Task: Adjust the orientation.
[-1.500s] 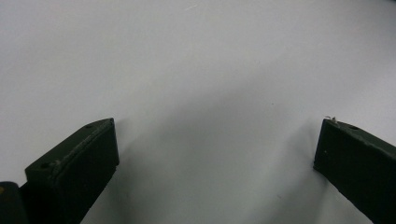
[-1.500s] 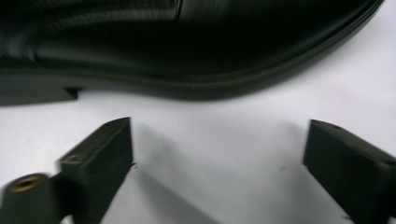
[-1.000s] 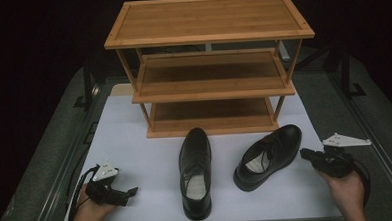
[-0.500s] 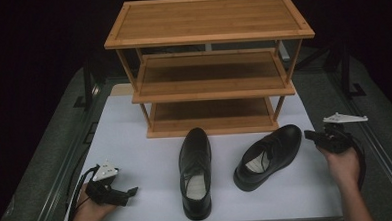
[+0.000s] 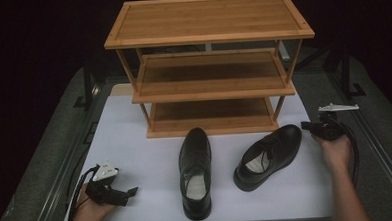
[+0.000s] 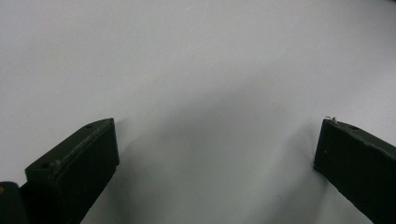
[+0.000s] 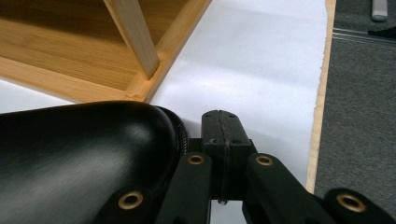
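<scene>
Since a second earlier, the right tool [image 5: 306, 127] had moved forward to the angled shoe's [image 5: 266, 155] toe, jaws together. Left tool [image 5: 132, 192] rested on the desk [image 5: 135, 143], jaws apart

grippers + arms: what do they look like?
Both grippers are black, each trailing a black cable and topped by a grey three-cornered plate: left gripper, right gripper. The right shows brass-coloured pivot pins. Forearms are bare, no sleeves or gloves.
</scene>
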A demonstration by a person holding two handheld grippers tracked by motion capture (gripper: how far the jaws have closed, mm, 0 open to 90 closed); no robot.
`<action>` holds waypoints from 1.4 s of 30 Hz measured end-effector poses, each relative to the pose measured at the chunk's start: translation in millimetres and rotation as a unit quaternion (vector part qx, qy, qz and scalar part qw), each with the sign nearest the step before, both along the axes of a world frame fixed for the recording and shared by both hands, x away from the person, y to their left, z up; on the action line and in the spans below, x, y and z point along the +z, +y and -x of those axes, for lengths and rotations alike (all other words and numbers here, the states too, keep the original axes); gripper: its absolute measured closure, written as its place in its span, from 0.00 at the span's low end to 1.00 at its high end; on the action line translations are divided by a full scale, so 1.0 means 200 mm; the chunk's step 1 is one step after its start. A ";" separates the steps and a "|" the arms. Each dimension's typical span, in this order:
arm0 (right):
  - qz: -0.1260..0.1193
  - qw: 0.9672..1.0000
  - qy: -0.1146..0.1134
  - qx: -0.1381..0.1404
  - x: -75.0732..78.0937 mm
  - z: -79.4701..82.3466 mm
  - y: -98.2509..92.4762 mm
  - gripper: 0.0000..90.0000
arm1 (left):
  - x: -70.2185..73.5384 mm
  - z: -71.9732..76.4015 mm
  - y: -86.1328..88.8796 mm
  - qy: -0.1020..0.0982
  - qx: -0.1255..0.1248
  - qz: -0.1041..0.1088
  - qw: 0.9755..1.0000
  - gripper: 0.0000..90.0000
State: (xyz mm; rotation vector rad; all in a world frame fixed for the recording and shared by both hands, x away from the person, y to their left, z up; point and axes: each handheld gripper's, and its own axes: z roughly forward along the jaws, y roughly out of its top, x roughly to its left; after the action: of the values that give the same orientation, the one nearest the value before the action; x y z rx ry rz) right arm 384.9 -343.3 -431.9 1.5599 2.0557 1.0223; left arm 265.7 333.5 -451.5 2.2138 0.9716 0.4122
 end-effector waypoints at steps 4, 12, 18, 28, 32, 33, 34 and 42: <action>-0.005 1.000 0.007 0.008 -0.03 -0.02 0.01 1.00 | 0.00 0.00 0.00 0.000 0.000 0.000 1.000 0.00; -0.006 1.000 0.006 0.009 -0.03 -0.01 0.03 1.00 | 0.00 0.00 0.00 0.000 0.001 0.000 1.000 0.00; -0.006 1.000 0.006 0.030 -0.03 -0.02 0.09 1.00 | 0.00 0.00 0.00 0.001 0.000 0.001 1.000 0.00; -0.008 0.998 0.016 0.060 -0.02 0.01 0.18 1.00 | 0.00 0.00 0.00 0.001 0.000 -0.001 1.000 0.00; -0.007 0.997 0.017 0.074 -0.02 0.02 0.22 1.00 | 0.00 0.00 0.00 0.002 0.000 -0.001 1.000 0.00; -0.007 0.997 0.016 0.078 -0.02 0.03 0.22 1.00 | 0.00 0.00 0.00 0.002 0.000 -0.001 1.000 0.00; -0.007 0.997 0.016 0.079 -0.02 0.03 0.23 1.00 | 0.00 0.00 0.00 0.002 0.000 -0.001 1.000 0.00; -0.007 0.995 0.017 0.098 -0.02 0.05 0.27 1.00 | 0.00 0.00 0.00 0.002 -0.001 -0.001 1.000 0.00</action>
State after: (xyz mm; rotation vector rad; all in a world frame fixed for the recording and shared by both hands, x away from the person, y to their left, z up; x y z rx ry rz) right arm 375.5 -288.3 -436.3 1.4133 2.2655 1.0854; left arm 265.9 333.7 -451.3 2.2181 0.9724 0.4085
